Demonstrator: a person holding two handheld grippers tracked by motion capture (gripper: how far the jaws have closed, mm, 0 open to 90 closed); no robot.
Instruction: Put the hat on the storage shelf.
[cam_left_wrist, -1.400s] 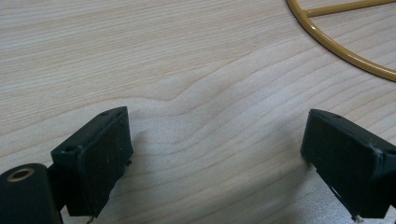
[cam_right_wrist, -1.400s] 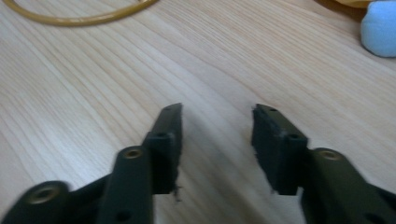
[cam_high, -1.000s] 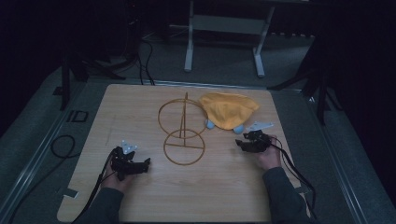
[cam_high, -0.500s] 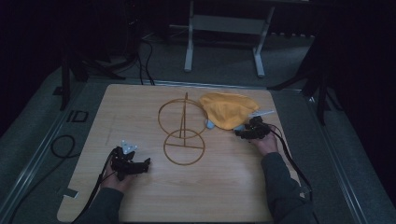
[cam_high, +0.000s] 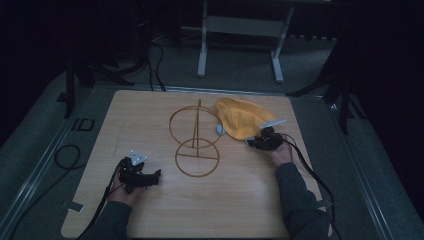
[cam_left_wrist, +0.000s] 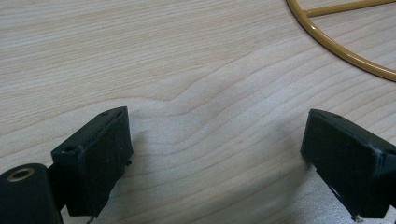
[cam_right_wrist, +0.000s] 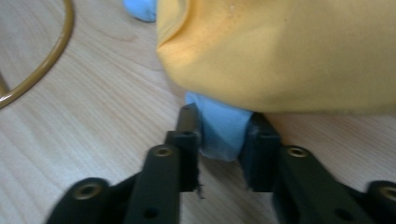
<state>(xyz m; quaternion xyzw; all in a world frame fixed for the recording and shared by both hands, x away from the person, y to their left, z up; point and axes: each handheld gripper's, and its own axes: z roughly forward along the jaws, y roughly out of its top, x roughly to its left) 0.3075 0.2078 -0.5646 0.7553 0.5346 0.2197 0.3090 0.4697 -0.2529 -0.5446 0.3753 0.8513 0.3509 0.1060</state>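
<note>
Table (cam_high: 150, 115): light wood-grain top that carries everything, with dark floor and cables around it.
Wire frame (cam_high: 195, 145): two gold rings joined by a straight rod, lying flat at the table's middle; one ring farther off, one nearer.
Yellow cloth (cam_high: 242, 117): bunched heap on the far right part of the table, just right of the far ring; in the right gripper view (cam_right_wrist: 289, 51) it drapes over the top of a blue piece.
Right gripper (cam_high: 259, 143): at the near edge of the cloth, held by the person's right hand (cam_high: 281, 152).
Right fingers (cam_right_wrist: 187, 140): just drawn in, now clamped on the blue piece (cam_right_wrist: 223, 128) that sticks out from under the cloth.
Left gripper (cam_high: 142, 176): on the near left part of the table, well apart from the cloth, near the near ring.
Left fingers (cam_left_wrist: 93, 158): spread wide, nothing between them but bare wood.
Second blue bit (cam_right_wrist: 140, 9): at the cloth's far left edge.
</note>
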